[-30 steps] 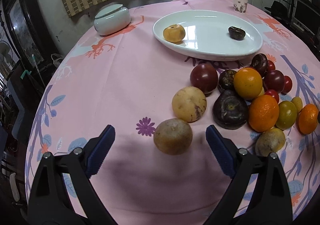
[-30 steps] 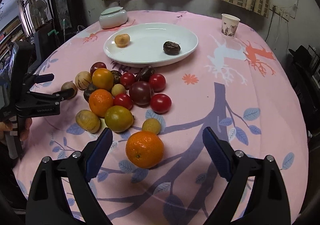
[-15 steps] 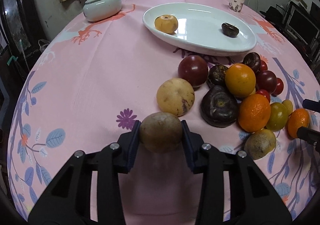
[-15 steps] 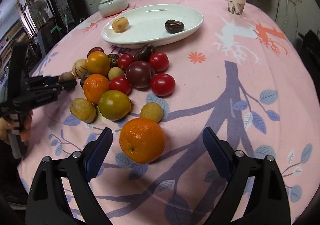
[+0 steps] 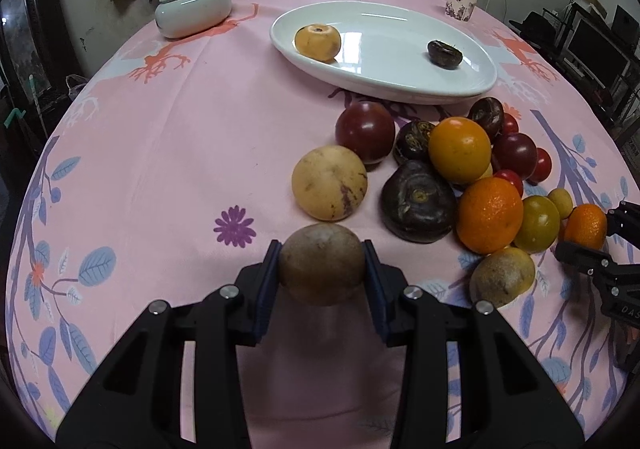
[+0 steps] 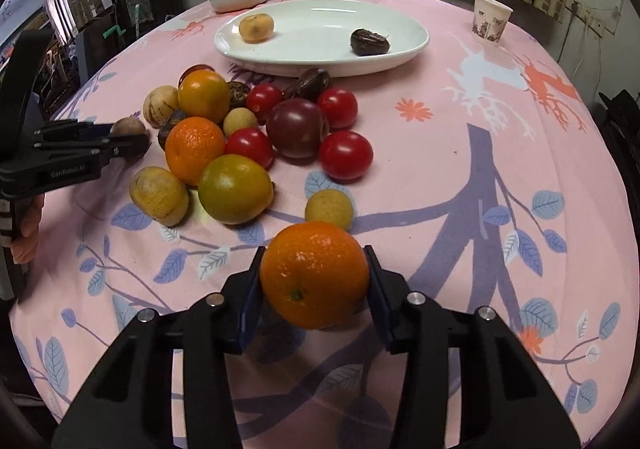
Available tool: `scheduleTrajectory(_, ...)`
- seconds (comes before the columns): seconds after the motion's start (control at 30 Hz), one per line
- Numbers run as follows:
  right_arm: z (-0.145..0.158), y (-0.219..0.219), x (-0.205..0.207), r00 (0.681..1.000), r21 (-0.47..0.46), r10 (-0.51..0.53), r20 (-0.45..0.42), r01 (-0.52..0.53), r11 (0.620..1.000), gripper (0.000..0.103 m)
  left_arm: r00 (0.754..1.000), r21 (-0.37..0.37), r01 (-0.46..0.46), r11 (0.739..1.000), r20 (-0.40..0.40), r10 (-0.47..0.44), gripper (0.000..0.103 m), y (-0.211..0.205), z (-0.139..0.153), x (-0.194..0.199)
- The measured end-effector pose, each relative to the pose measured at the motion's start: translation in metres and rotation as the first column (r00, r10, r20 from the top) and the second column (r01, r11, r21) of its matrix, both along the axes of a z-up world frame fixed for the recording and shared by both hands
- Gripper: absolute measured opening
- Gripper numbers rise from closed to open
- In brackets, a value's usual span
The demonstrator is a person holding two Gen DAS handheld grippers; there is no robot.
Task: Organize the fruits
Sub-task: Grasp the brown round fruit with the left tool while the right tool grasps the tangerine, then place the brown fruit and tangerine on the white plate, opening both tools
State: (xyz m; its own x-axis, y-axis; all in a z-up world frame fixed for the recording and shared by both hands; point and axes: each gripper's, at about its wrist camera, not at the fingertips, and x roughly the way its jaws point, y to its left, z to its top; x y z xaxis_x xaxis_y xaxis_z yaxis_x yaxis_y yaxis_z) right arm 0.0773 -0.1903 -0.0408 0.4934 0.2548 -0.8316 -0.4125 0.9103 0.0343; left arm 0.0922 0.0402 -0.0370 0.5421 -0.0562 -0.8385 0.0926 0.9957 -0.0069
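Since the earlier frames both grippers went from wide apart to closed on fruit. We see the left gripper (image 5: 322, 273) clamped on a brown round fruit (image 5: 321, 263), pads pressing both sides, at the near left edge of the fruit pile (image 5: 460, 169). The right gripper (image 6: 315, 281) has just been closing and now pinches an orange (image 6: 314, 274) between its pads, at the near right end of the pile, with a small yellow fruit (image 6: 329, 208) just behind it. We cannot tell if either fruit is off the pink tablecloth (image 5: 160, 153). Beyond the pile sits the white oval plate (image 5: 472, 87), holding a yellow-orange fruit (image 5: 317, 42) and a dark fruit (image 5: 444, 54), well apart. Further back are a lidded ceramic jar (image 5: 194, 7) and a paper cup (image 5: 461, 1).
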Motion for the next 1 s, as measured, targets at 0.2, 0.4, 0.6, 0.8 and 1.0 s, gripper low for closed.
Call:
scheduleTrajectory(0.2, 0.014, -0.014, 0.003, 0.998, 0.07, -0.042, 0.038, 0.039, 0.997, 0.046, 0.999, 0.013, 0.004, 1.0, 0.051, -0.005, 0.04, 0.001, 0.017, -0.013)
scheduleTrajectory(0.4, 0.028, -0.017, -0.002, 0.996, 0.098, -0.066, 0.067, 0.059, 0.993, 0.046, 0.996, 0.031, 0.015, 0.999, 0.086, -0.017, 0.04, 0.001, 0.037, -0.02)
scheduleTrajectory(0.6, 0.063, -0.022, 0.001, 0.992, 0.09, -0.073, 0.099, 0.065, 0.994, 0.046, 0.988, 0.046, 0.041, 0.998, 0.15, -0.047, 0.04, -0.006, 0.072, -0.013)
scheduleTrajectory(0.8, 0.101, -0.004, 0.037, 0.983, 0.054, -0.042, 0.18, 0.033, 0.998, 0.047, 0.978, 0.014, 0.059, 0.998, 0.197, -0.061, 0.04, -0.02, 0.099, 0.027)
scheduleTrajectory(1.0, 0.085, 0.026, 0.111, 0.987, 0.056, -0.05, 0.155, 0.042, 0.998, 0.046, 0.984, -0.018, 0.035, 0.999, 0.175, -0.032, 0.04, -0.035, 0.094, 0.097)
